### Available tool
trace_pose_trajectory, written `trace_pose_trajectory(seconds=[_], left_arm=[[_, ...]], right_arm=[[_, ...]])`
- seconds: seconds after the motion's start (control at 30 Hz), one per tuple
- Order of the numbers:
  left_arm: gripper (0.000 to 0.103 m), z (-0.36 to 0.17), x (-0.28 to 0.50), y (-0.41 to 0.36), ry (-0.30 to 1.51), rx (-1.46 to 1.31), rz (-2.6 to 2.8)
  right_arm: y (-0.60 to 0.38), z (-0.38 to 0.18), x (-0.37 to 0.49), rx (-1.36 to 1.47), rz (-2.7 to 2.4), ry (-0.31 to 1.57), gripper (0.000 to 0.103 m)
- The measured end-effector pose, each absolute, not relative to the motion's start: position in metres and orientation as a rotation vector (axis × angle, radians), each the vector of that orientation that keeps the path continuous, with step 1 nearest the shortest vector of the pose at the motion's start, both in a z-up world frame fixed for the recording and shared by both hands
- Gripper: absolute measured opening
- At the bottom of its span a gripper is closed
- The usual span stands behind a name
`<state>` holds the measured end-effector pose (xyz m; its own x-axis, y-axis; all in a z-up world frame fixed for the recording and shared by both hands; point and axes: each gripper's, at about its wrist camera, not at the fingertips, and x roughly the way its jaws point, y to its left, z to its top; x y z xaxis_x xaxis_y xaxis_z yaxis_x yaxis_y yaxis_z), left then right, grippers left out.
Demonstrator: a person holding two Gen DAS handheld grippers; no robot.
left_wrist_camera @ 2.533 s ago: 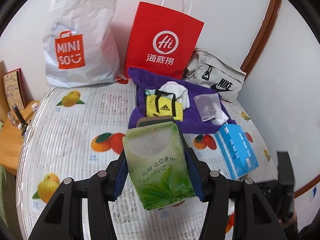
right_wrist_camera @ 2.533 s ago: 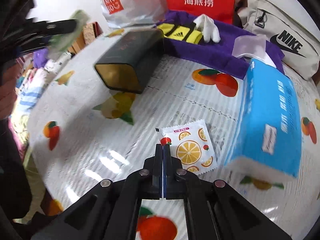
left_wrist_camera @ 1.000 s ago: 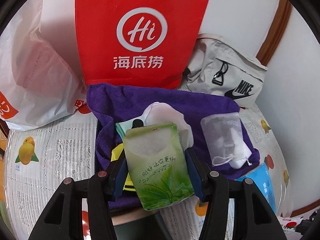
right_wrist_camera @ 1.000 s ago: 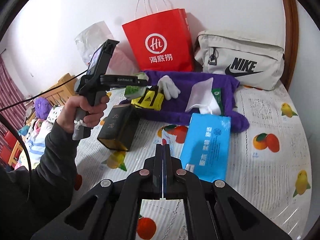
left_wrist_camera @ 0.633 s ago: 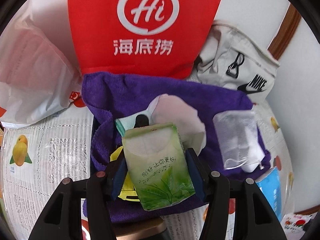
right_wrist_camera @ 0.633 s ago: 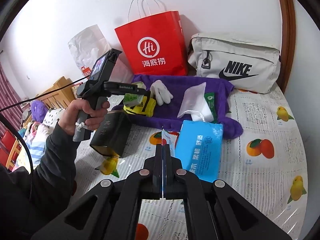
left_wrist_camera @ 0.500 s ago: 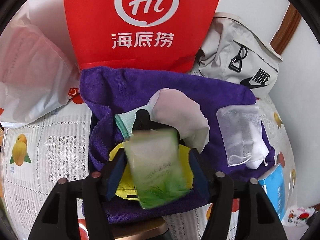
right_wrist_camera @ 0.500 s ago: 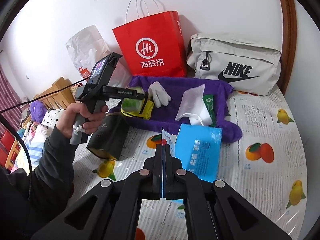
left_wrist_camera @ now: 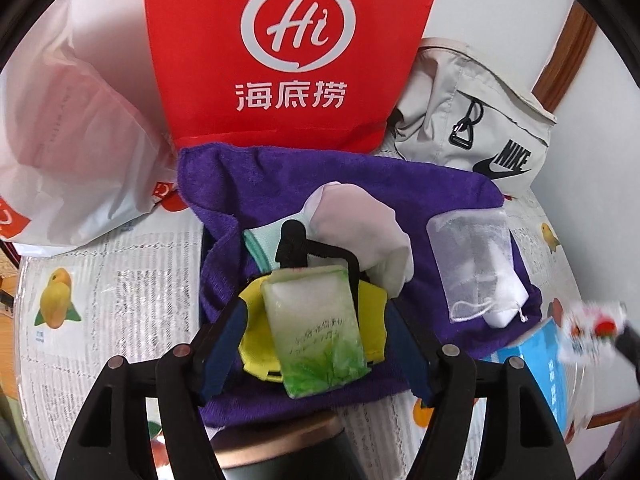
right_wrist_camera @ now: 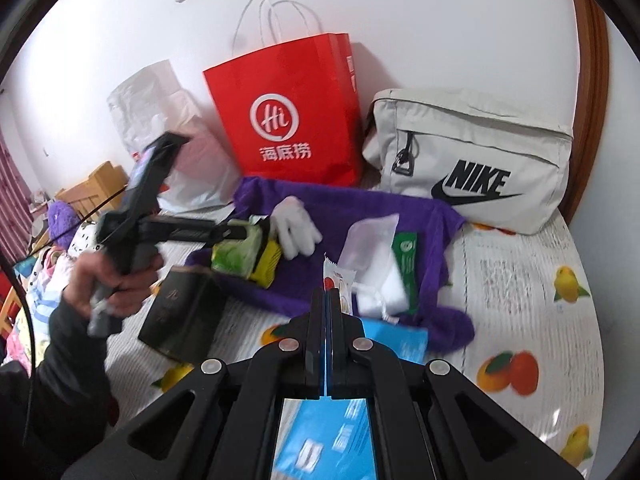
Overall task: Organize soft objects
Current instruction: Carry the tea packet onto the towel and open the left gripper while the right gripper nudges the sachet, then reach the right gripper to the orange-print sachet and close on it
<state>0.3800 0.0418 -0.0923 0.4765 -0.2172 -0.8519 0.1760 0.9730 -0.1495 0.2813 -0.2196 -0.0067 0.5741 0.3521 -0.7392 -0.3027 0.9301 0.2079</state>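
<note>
A green tissue pack [left_wrist_camera: 316, 328] lies on a yellow pouch [left_wrist_camera: 256, 332] on the purple towel [left_wrist_camera: 360, 176]. My left gripper [left_wrist_camera: 316, 308] straddles the pack; its jaws are opening and the blue pads stand clear of the pack's sides. A white glove [left_wrist_camera: 360, 216] and a mesh bag [left_wrist_camera: 472, 256] also rest on the towel. In the right wrist view my right gripper [right_wrist_camera: 327, 296] is shut on an orange-print sachet [right_wrist_camera: 338, 280], held above the blue tissue pack [right_wrist_camera: 332, 440] at the towel's [right_wrist_camera: 360, 208] near edge.
A red paper bag [left_wrist_camera: 288, 48], a beige Nike bag [left_wrist_camera: 472, 120] and a white plastic bag [left_wrist_camera: 72, 128] line the wall behind the towel. A dark box [right_wrist_camera: 184, 312] lies on the fruit-print cover by the person's hand [right_wrist_camera: 116, 276]. Wooden furniture stands at the left.
The left jaws have spread and let go of the green tissue pack, which dropped onto the yellow pouch. The right gripper has carried the sachet forward toward the towel.
</note>
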Motion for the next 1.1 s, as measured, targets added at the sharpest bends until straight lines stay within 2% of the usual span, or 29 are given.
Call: trace_pose_trajectory(seconds=[0.4, 1.1], left_arm=[[0.069, -0.065, 0.332, 0.051, 0.994, -0.018, -0.244], [0.069, -0.065, 0.237, 0.069, 0.929, -0.009, -0.232]], right_arm=[[-0.217, -0.019, 0.337, -0.037, 0.304, 0.86, 0.0], [-0.213, -0.069, 0.401, -0.091, 0.24, 0.932, 0.0]])
